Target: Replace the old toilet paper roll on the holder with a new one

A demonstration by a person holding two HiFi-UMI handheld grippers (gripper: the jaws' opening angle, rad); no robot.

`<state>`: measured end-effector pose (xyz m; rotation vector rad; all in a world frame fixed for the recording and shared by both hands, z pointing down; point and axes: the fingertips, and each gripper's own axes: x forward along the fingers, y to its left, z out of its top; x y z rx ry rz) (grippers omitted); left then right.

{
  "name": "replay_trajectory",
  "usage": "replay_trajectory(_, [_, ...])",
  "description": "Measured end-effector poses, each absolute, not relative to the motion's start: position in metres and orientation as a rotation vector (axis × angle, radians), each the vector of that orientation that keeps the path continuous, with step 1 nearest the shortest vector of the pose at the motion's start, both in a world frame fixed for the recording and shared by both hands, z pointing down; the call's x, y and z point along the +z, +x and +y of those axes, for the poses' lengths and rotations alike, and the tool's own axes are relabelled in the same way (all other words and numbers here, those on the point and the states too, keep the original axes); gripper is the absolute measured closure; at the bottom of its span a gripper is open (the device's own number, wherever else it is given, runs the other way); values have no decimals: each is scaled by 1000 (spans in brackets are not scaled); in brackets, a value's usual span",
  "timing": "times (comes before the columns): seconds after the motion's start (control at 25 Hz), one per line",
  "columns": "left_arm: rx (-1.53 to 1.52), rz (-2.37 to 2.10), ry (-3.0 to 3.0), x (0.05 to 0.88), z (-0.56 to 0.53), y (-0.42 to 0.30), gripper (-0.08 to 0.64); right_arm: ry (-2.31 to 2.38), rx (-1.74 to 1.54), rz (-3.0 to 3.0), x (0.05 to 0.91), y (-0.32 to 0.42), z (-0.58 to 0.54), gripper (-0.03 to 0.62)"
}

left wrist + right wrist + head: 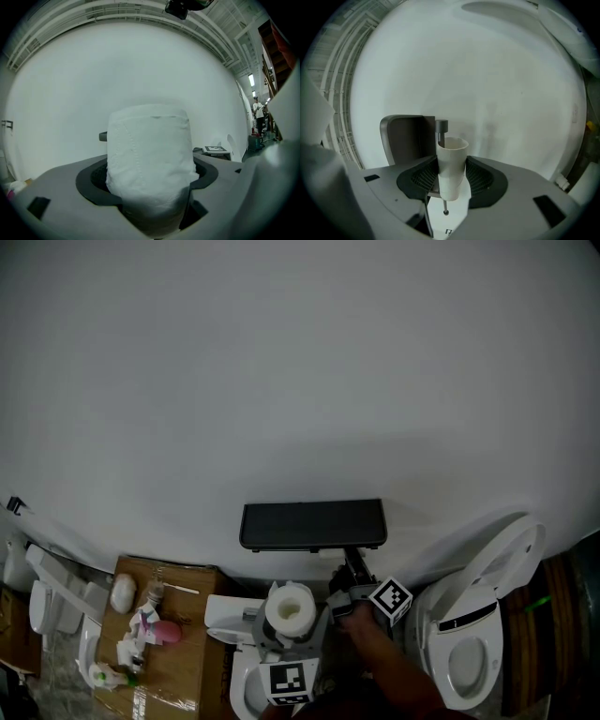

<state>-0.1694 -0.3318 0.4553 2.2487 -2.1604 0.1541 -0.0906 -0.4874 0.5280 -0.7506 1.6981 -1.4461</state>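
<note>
Left gripper [149, 187], right gripper [451, 180] — grey, 1 black-and-white marker cube [289, 682] each.

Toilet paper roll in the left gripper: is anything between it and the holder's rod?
Yes: the empty cardboard tube sits on the holder's rod, clasped by the right gripper. The toilet paper roll cannot slide on until it is off.

A white toilet [473, 652] stands lid-up at right; a cardboard box [192, 657] holds clutter [141, 634] at left; white wall [300, 362] behind.
</note>
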Motion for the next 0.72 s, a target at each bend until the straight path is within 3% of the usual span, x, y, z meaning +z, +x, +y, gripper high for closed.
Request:
replay_trajectory(0.32, [140, -2141, 2257, 459, -339, -167, 140, -831, -1366, 1694, 520, -57, -493, 404])
replay_trajectory(0.72, [103, -2073, 2321, 459, -353, -141, 140, -972, -1247, 1593, 523, 39, -500, 407])
